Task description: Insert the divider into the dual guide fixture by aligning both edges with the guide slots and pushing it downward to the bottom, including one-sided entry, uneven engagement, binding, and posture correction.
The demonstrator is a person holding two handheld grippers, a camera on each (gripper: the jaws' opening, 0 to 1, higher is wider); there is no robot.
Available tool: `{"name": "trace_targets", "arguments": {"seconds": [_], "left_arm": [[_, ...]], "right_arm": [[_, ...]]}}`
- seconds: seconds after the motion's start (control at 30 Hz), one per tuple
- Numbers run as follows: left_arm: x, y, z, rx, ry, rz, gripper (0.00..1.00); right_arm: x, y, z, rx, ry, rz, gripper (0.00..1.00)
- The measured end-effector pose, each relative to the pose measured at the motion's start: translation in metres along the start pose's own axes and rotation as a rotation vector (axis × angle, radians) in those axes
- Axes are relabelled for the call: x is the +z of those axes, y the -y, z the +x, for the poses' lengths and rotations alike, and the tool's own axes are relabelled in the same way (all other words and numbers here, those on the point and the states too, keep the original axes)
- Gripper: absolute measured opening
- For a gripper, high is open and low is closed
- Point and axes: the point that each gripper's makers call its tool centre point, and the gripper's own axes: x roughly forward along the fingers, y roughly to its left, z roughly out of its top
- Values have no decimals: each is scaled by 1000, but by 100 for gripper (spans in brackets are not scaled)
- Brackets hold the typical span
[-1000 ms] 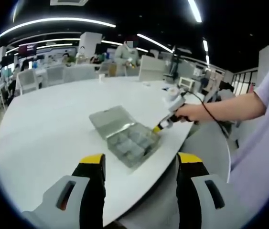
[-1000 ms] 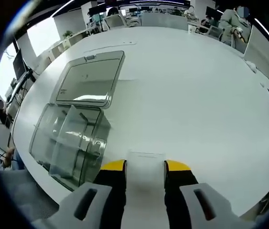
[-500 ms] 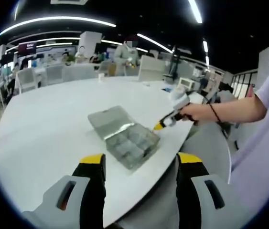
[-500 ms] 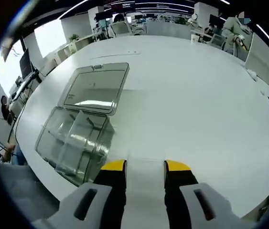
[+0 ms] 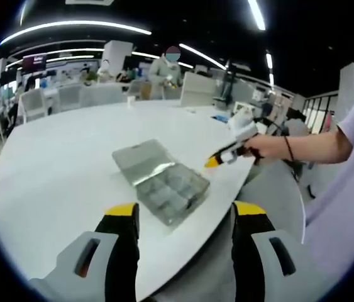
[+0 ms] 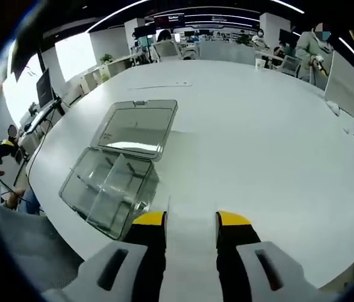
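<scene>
Centre-left of the right gripper view: clear compartment box [image 6: 110, 192] on the white table [image 6: 252, 126], lid [image 6: 139, 129] flung flat toward the upper part of the frame, so the cells are open from above. Internal partitions already visible inside; which slots are the target, can't tell.

Right gripper [image 6: 190, 218]: jaws closed narrow on a thin pale sheet, which I take to be the divider [image 6: 189, 245]. It sits flat between the yellow tips at bottom centre, top edge poking just past them. Held by its lower end, probably so the free edge can lead into the guide slots. It's near the box's right corner but apart from it, not over a cell yet. Judgement: carry/approach phase, no engagement so far.

Left gripper [image 5: 186, 211]: jaws spread wide, nothing between them, bottom of its frame, well back from the box. Likely standing by to steady the box or fix a skewed entry.

Left gripper view adds the side-on picture: box [image 5: 167, 189] mid-frame near the table edge, right gripper [image 5: 213, 162] coming in from the right on the person's hand [image 5: 255, 149], tips above and just beside the box's right end. Divider itself too thin to resolve there. Right gripper view gives the cell layout instead.
</scene>
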Motion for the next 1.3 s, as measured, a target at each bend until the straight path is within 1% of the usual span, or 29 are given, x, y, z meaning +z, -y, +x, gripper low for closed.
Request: {"name": "trace_targets", "arguments": {"seconds": [0.17,0.33,0.73,0.87,1.13,1.3], "left_arm": [[-1,0,5,-7,-7,-2,57],[1,-2,8,-11,-8,-2,57],[13,-6,14,-14,-3,-6,54],[17,-8,16,-12,-2,-2,53],[24,-9,20,-11,5,-6,51],[26,-10,22,-14,5,-10,50]], "right_arm": [[5,-7,-6,17,22,-6,26],[14,-14,-14,35,59,-25,26],[37,-31,-37,49,153,-119,26],[43,-42,-43,67,182,-138,26],[46,-56,-48,98,204,-153,26],[46,-72,-50,127,214,-175,26]]}}
